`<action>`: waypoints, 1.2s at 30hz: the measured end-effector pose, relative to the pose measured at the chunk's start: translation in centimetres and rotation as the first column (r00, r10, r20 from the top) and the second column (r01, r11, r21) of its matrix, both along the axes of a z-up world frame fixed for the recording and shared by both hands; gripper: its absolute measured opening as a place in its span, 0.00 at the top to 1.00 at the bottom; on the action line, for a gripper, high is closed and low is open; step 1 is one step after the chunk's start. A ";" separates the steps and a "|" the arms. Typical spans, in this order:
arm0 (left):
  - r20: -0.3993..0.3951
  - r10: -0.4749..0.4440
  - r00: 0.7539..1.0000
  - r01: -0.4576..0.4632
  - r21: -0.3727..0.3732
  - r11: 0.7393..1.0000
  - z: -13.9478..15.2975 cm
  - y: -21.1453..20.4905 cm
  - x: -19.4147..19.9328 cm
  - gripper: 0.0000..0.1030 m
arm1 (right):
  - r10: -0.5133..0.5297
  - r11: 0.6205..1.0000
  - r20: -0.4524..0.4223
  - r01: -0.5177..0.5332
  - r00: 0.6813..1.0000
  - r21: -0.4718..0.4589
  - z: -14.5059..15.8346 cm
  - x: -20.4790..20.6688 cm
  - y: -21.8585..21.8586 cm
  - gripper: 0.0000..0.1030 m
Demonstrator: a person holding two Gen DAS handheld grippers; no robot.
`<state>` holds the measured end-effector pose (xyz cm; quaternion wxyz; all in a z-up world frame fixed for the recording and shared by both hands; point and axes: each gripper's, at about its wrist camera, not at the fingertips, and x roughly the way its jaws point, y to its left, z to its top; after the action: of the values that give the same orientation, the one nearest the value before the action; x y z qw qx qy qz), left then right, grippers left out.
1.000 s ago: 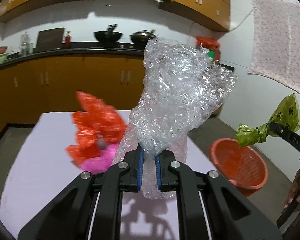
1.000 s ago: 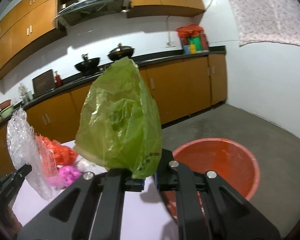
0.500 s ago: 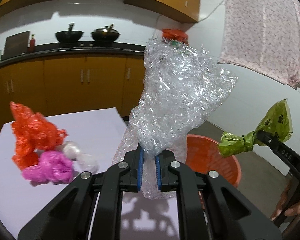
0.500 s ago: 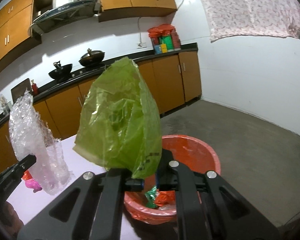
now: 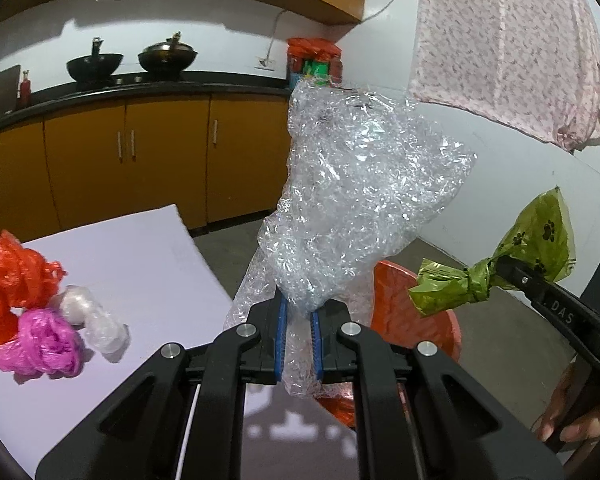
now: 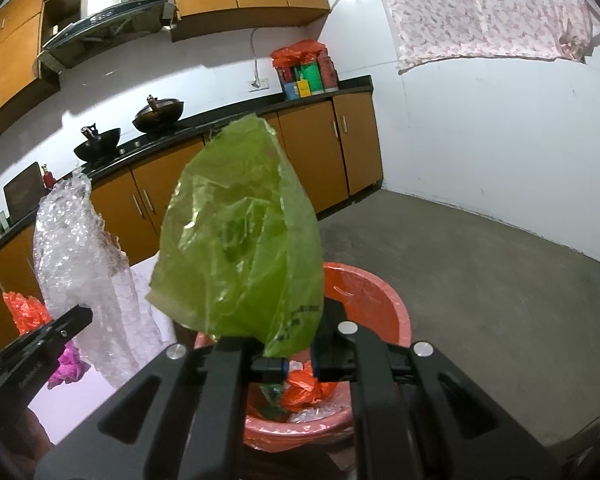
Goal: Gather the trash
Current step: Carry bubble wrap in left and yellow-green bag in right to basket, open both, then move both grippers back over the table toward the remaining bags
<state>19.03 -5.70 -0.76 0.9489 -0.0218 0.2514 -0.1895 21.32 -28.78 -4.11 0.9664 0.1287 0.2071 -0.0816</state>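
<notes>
From the left wrist view, the left gripper is pinching a crumpled sheet of clear bubble wrap between its blue pads, its jaws closed down to the thickness of the plastic, and the wrap is standing up tall above the fingers. Behind and below it, the red bin is sitting on the floor just past the edge of the white table. On the table's left side an orange bag, a pink bag and a small clear wad are lying bunched together, touching. At the right, the right gripper is clamping a knotted green bag printed with paw marks, holding it in the air beside the bin, and a hand is showing at the lower right.

From the right wrist view, the right gripper is fully closed on the green bag, which is billowing up in front of the lens. Directly beneath it the red bin is lying open, with orange and clear scraps already resting inside. To the left, the left gripper is holding the bubble wrap upright over the table's edge, with the orange bag and the pink bag partly hidden behind it
</notes>
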 end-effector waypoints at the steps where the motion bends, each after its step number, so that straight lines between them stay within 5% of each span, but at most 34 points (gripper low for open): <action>1: -0.003 -0.007 1.000 0.007 0.001 1.000 -0.1 -0.3 0.2 0.90 | -0.003 1.000 -0.002 0.003 1.000 0.001 -0.1 0.1 -0.2 0.91; 17: -0.074 -0.084 0.994 0.086 0.024 0.996 -3.2 -4.4 4.2 0.90 | -0.021 1.000 -0.079 0.023 0.997 0.021 -3.5 4.1 -1.9 0.91; 23: -0.098 -0.113 0.989 0.118 0.047 0.992 -4.6 -5.8 5.6 0.90 | -0.018 0.999 -0.097 0.022 0.995 0.044 -4.8 6.0 -2.7 0.87; 25: -0.110 -0.116 0.987 0.122 0.052 0.991 -5.0 -5.8 5.9 0.89 | -0.009 0.998 -0.100 0.015 0.995 0.059 -5.2 6.5 -2.9 0.77; 28: -0.134 -0.120 0.984 0.127 0.044 0.991 -5.5 -5.6 6.4 0.82 | -0.005 0.998 -0.100 0.011 0.995 0.065 -5.7 6.7 -3.0 0.65; 31: -0.137 -0.112 0.984 0.118 0.038 0.992 -5.7 -5.3 6.4 0.62 | -0.003 0.998 -0.106 0.010 0.994 0.068 -6.1 6.7 -3.0 0.63; 36: -0.140 -0.095 0.986 0.101 0.035 0.994 -5.7 -4.5 6.2 0.59 | -0.010 0.997 -0.106 0.018 0.994 0.074 -6.2 6.2 -3.1 0.61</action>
<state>25.21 -10.18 -6.42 0.9191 -0.0027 0.3210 -0.2287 27.50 -31.88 -10.36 0.9480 0.1615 0.2599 -0.0872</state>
